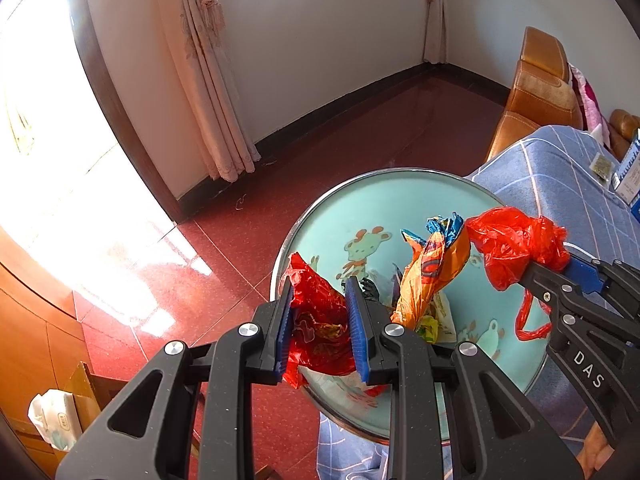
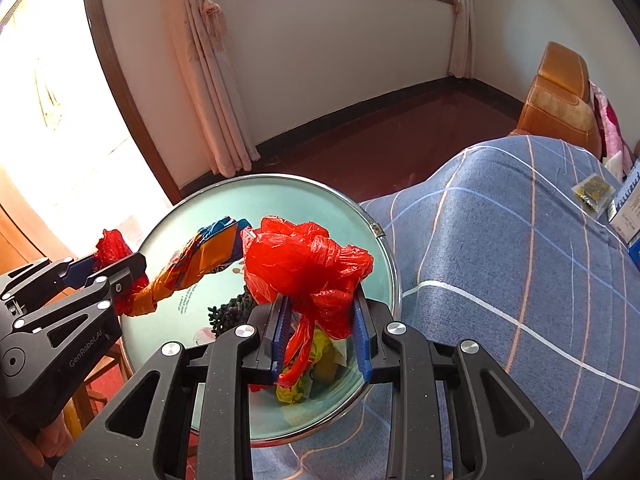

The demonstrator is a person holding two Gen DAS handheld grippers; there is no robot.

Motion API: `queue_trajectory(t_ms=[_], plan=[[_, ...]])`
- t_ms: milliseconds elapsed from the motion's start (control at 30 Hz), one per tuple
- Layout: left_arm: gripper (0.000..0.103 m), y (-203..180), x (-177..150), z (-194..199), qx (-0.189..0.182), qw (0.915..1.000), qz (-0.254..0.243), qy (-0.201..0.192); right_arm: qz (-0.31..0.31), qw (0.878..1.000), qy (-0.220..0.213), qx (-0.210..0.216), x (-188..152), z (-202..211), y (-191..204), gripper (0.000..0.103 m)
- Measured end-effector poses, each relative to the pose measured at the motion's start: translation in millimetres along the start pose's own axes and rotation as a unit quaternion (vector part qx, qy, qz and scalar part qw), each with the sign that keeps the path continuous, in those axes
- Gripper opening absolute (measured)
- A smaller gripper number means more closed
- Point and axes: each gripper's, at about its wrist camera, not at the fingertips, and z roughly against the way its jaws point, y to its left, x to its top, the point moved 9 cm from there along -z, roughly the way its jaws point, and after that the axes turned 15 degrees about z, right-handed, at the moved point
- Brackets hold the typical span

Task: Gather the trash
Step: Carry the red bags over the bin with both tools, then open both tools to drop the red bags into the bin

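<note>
A red plastic bag is stretched between both grippers above a round teal table (image 1: pixel 400 200). My left gripper (image 1: pixel 320 320) is shut on one red edge of the bag (image 1: pixel 320 312). My right gripper (image 2: pixel 320 320) is shut on the other bunched red edge (image 2: pixel 304 264); it also shows in the left wrist view (image 1: pixel 516 248). An orange and blue snack wrapper (image 1: pixel 432 272) sticks up out of the bag between them, also seen in the right wrist view (image 2: pixel 208 256). Yellow and white scraps (image 2: pixel 316 364) lie below. A dark bumpy item (image 2: pixel 232 312) lies on the table (image 2: pixel 192 208).
A bed with a blue checked cover (image 2: pixel 520 280) lies to the right, with small boxes (image 2: pixel 628 208) on it. An orange leather seat (image 1: pixel 540 88) stands behind. Red tiled floor (image 1: pixel 224 248) lies to the left. A wooden cabinet with a tissue pack (image 1: pixel 52 416) is at lower left.
</note>
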Motion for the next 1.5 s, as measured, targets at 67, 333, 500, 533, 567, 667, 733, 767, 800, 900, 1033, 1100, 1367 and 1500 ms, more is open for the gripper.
queue_trajectory(t_ms=[67,333,500,533,567,667,733,767,800,900,1033,1100,1367,1500], plan=[[0.025,-2,-1,-2,0.002,1.0,-0.002,0.002,0.001,1.0,0.002,0.0,1,-2,0,0.028],[0.026,-5,0,-15,0.009,0.9998,-0.003,0.016,0.005,1.0,0.013,0.009,6,-12,0,0.03],[0.037,-3,1,-15,0.01,0.9998,-0.007,0.015,0.01,1.0,0.018,0.018,8,-17,-1,0.04],[0.04,-3,1,-13,0.011,0.9998,-0.007,0.013,0.01,1.0,0.017,0.017,9,-16,-1,0.042],[0.041,-3,1,-12,0.012,0.9998,-0.007,0.011,0.009,1.0,0.014,0.015,10,-14,-3,0.043],[0.045,-2,2,-7,0.011,0.9999,-0.005,0.008,0.007,1.0,0.007,0.012,13,-8,-4,0.047],[0.055,-2,4,-2,0.013,0.9999,-0.004,0.002,0.006,1.0,0.002,0.008,15,-3,-5,0.049],[0.065,-1,4,1,0.016,0.9999,-0.005,-0.002,0.005,1.0,-0.001,0.006,16,0,-6,0.05],[0.068,-2,4,3,0.018,0.9998,-0.005,-0.006,0.0,1.0,-0.005,0.002,16,4,-8,0.052],[0.073,-4,3,11,0.02,0.9996,-0.011,-0.014,-0.019,1.0,-0.016,-0.004,15,13,-15,0.065],[0.083,-7,-3,17,0.013,0.9998,-0.008,-0.012,-0.038,0.999,-0.019,0.003,10,24,-21,0.07],[0.088,-9,-6,22,0.012,0.9998,-0.011,-0.014,-0.042,0.999,-0.023,0.003,9,29,-22,0.074],[0.094,-3,-21,34,0.018,0.9998,-0.002,0.0,-0.056,0.998,-0.017,-0.01,-4,43,-23,0.083],[0.094,6,-33,41,0.029,0.9996,-0.001,0.008,-0.062,0.998,0.002,-0.008,-17,45,-20,0.085]])
